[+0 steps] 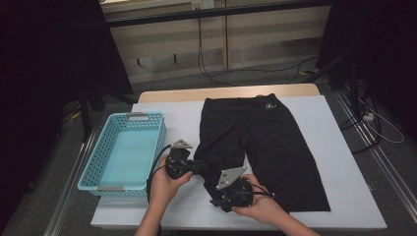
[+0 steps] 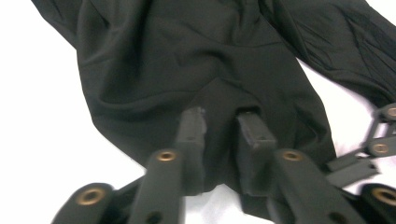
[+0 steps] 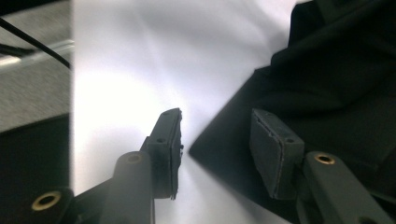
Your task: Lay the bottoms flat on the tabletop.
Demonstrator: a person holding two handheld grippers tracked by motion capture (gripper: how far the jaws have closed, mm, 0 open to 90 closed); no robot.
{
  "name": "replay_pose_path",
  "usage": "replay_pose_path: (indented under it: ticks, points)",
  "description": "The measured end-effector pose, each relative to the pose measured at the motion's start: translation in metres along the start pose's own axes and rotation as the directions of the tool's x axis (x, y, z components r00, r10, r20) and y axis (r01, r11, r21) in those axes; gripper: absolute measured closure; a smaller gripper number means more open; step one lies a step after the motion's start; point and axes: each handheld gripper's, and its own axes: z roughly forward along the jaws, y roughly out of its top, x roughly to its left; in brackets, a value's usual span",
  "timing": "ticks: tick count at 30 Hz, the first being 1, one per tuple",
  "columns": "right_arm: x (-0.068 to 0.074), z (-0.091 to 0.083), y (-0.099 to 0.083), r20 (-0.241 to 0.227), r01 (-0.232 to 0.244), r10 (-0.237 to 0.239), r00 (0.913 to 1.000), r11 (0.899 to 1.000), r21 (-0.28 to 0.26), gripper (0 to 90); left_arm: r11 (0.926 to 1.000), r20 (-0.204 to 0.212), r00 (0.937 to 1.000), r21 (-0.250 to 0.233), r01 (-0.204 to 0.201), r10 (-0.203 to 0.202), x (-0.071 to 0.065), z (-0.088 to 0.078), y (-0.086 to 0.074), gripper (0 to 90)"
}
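At the left of the table [image 1: 147, 214], which is covered in white, a light blue basket [image 1: 104, 173] with perforated walls stands with nothing in it, its near end close to the table's front edge. Just to the right of the basket, the left gripper [image 1: 200, 168] is held in the person's left hand [image 1: 163, 184], a cable looping from its body, and it points rightward at the lower end of the nearer leg of a pair of black shorts [image 1: 268, 147]. In the left gripper view its jaws stand parted over the dark cloth [image 2: 187, 70], a strip of fabric lying between the pads, and the pads do not press on it: released. The shorts lie spread flat in the middle of the table, waistband toward the far edge, both legs running toward the person; the left leg is bunched and creased where the grippers meet it, the right leg lies smooth. To the right, the right gripper [image 1: 227, 194] sits in the right hand [image 1: 263, 206] at the front of the table, a grey three-cornered plate on top. In the right gripper view [image 3: 217, 135] its jaws are apart, one pad over the bare white cover, the other against the edge of the cloth [image 3: 336, 93], gripping nothing.
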Motion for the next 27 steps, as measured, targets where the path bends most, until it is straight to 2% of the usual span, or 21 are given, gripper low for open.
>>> replay_pose_path:
  ticks: [3, 5, 9, 11, 13, 17, 23, 27]
  points:
    - [-0.005, -0.002, -0.002, 0.015, -0.004, 0.004, 0.9999, 1.000, -0.014, 78.4, 0.9997, -0.013, 0.9999, -0.025, -0.008, 0.008, 0.001, -0.004, 0.002, 59.7]
    - [-0.008, -0.005, -0.004, 0.003, -0.016, 0.016, 0.9999, 1.000, -0.010, 85.3, 0.9990, -0.027, 0.9995, -0.042, -0.016, 0.015, 0.002, -0.008, 0.003, 56.9]
    - [-0.015, -0.016, -0.008, -0.030, -0.071, 0.070, 0.9971, 0.997, -0.036, 86.8, 0.9976, -0.041, 0.9991, -0.068, -0.014, 0.012, 0.002, -0.012, 0.004, 56.2]
    - [-0.018, -0.022, -0.010, -0.044, -0.086, 0.084, 0.9955, 0.995, -0.051, 86.8, 0.9969, -0.065, 0.9978, -0.077, -0.019, 0.014, 0.002, -0.009, 0.004, 59.0]
    - [-0.021, -0.028, -0.012, -0.050, -0.102, 0.099, 0.9938, 0.993, -0.057, 86.7, 0.9978, -0.080, 0.9966, -0.061, -0.024, 0.019, 0.002, -0.002, 0.001, 62.4]
    - [-0.031, -0.040, -0.019, -0.044, -0.144, 0.141, 0.9891, 0.986, -0.078, 86.6, 0.9992, -0.089, 0.9956, -0.023, -0.033, 0.030, 0.002, 0.013, -0.002, 65.3]
    - [-0.046, -0.052, -0.031, -0.008, -0.180, 0.180, 0.9836, 0.982, -0.063, 86.6, 0.9993, -0.107, 0.9941, -0.028, -0.024, 0.021, 0.006, 0.018, -0.004, 66.9]
    - [-0.050, -0.053, -0.035, 0.022, -0.178, 0.179, 0.9837, 0.983, -0.037, 86.5, 0.9990, -0.114, 0.9930, -0.028, -0.034, 0.031, 0.005, 0.019, -0.003, 68.6]
